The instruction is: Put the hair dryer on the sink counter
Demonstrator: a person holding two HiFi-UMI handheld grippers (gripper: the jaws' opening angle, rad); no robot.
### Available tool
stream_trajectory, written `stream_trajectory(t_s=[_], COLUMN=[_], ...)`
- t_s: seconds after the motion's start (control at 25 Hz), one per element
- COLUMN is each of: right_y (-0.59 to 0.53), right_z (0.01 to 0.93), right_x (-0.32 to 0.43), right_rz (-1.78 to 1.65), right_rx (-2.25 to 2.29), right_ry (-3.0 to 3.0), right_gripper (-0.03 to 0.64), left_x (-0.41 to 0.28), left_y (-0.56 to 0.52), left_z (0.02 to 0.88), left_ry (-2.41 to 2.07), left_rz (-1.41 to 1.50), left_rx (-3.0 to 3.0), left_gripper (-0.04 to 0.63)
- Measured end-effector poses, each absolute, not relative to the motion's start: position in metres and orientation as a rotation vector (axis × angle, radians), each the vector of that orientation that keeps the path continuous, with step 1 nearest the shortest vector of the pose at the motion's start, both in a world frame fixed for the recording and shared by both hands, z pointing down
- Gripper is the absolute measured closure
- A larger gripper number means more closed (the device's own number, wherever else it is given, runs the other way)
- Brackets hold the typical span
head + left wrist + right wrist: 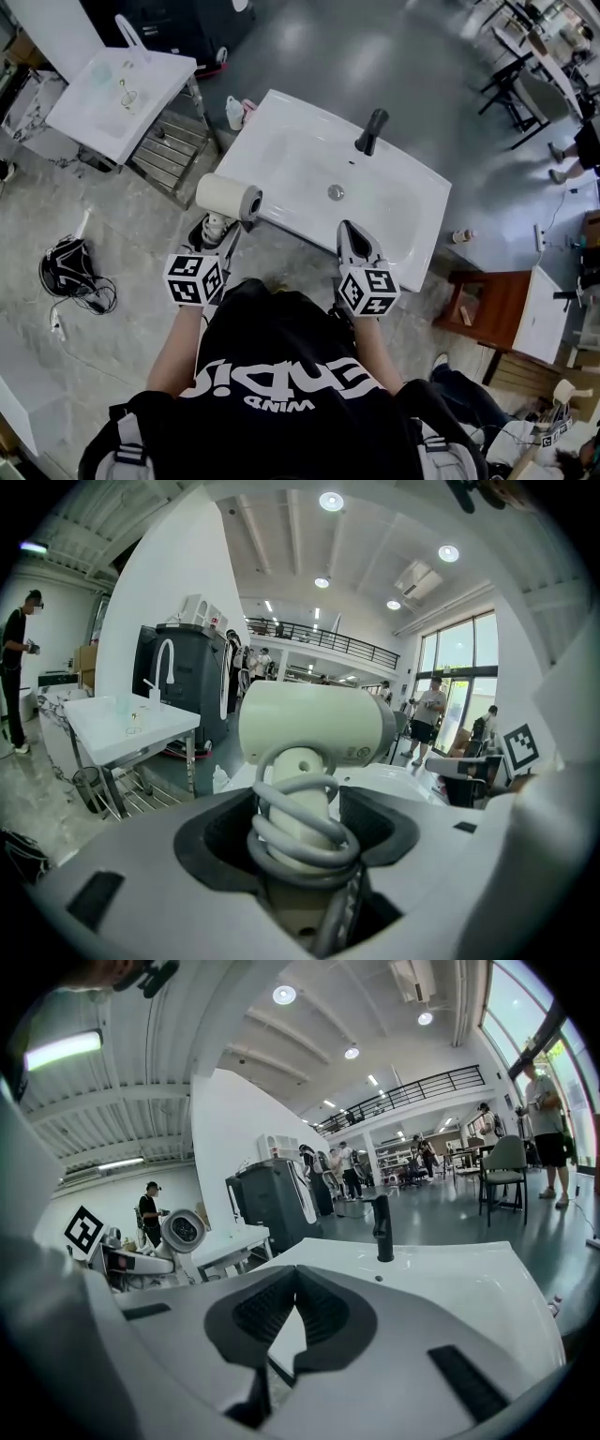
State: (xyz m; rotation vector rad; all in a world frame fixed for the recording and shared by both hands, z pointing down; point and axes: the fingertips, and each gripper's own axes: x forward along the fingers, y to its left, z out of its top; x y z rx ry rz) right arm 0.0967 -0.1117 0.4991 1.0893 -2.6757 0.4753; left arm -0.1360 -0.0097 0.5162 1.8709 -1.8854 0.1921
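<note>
The hair dryer (228, 198) is cream-white, with its grey cord (302, 841) wound in loops round the handle. It sits in the left tongs (218, 232), which are clenched on that wrapped handle; the barrel lies crosswise above the jaws. In the head view the dryer is at the front left corner of the sink bench (281, 131), overlapping its edge. Whether it touches the surface I cannot tell.

The right tongs (349, 228) are at the front edge of the same bench, near the basin, with the jaws pressed together and nothing between them. The basin has a drain (335, 192) at its middle, and a black faucet (371, 131) stands at the far side.

A small bottle (234, 112) stands on the floor just beside the bench's far left corner. A second white sink (122, 89) on a metal frame stands farther left. A black bundle of cables (66, 267) lies on the stone floor well to the left, and a wooden stool (487, 305) is off to the right.
</note>
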Motion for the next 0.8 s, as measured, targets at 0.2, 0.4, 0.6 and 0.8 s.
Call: stream_trajectory(t_s=[0.2,0.4,0.6,0.8], right_y=[-0.122,-0.139,-0.158,-0.181], right_z=[0.501,0.5,0.503,0.501], right_x=[0.09,0.082,0.067,0.044], right_rz=[0.485,0.502,0.512,0.525], right_rx=[1.096,1.146,1.176,1.198], right_ry=[-2.668,-2.649,-2.623,-2.618], right_gripper=[0.598,0.598,0.598,0.598], left_x=[-0.144,-0.164,-0.18,-0.198], left_y=[-0.025,-0.048,-0.075,-0.107], left_z=[0.513,0.514,0.517,0.515], left_ry=[-1.868,-1.853,-1.817,-1.778], left_rz=[0.18,0.167,0.169,0.187], left_rx=[1.878,1.882,1.895,1.922], left_gripper=[0.308,0.308,0.308,0.308])
